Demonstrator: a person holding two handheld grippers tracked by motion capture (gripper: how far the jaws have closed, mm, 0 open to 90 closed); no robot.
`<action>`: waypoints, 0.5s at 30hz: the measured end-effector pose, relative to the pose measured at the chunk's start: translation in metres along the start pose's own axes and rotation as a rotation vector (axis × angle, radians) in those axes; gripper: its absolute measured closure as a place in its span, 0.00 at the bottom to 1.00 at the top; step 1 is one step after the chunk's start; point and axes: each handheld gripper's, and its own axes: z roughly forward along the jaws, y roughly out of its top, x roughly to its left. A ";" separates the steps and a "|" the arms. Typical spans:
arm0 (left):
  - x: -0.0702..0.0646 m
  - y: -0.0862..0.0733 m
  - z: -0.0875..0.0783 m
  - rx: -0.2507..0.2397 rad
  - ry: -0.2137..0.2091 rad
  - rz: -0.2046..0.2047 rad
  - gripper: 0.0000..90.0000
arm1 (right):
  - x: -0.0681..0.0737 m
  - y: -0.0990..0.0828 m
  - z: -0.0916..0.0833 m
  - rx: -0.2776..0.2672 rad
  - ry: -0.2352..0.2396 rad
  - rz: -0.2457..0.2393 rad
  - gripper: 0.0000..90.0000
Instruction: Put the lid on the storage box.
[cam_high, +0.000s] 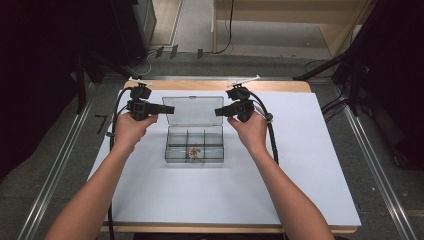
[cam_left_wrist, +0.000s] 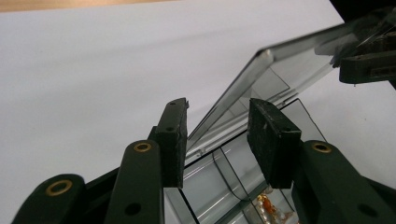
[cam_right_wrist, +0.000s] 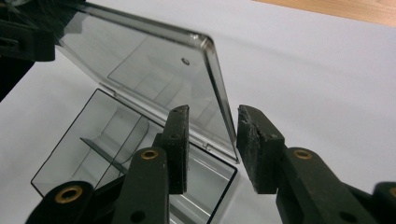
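The left gripper (cam_high: 167, 109) sits in the upper left part of the high view, held in the person's left hand (cam_high: 131, 129), its tips pointing right at the left edge of a raised clear lid (cam_high: 193, 110). In the left gripper view its jaws stand a narrow gap apart with the lid's side edge (cam_left_wrist: 219, 122) running up between them; neither pad visibly presses on the plastic. The right gripper (cam_high: 220, 112), in the right hand (cam_high: 251, 131), mirrors it from the other side, tips pointing left at the lid's right edge. In the right gripper view its jaws are likewise parted a little, straddling the lid's side edge (cam_right_wrist: 219, 98), with space showing on both sides of it. The lid belongs to a clear compartment box (cam_high: 194, 145) that lies near the middle of the frame on a white sheet (cam_high: 310, 165) covering the desk (cam_high: 295, 86). The lid is tilted up and back from the hinge at the box's far side. A small golden-orange item (cam_high: 193, 152) lies in the middle compartment of the near row, also seen at the bottom of the left gripper view (cam_left_wrist: 267, 205). Black cables (cam_high: 272, 142) trail from both grippers.
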 end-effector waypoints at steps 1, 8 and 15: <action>-0.001 0.000 -0.002 0.000 -0.001 0.007 0.65 | 0.001 0.000 -0.001 -0.001 -0.001 -0.007 0.73; -0.011 -0.003 -0.011 0.007 0.006 0.047 0.63 | 0.008 -0.002 -0.013 -0.020 0.006 -0.032 0.73; -0.015 -0.013 -0.018 0.001 -0.011 0.047 0.62 | 0.016 -0.008 -0.022 -0.020 0.002 -0.065 0.72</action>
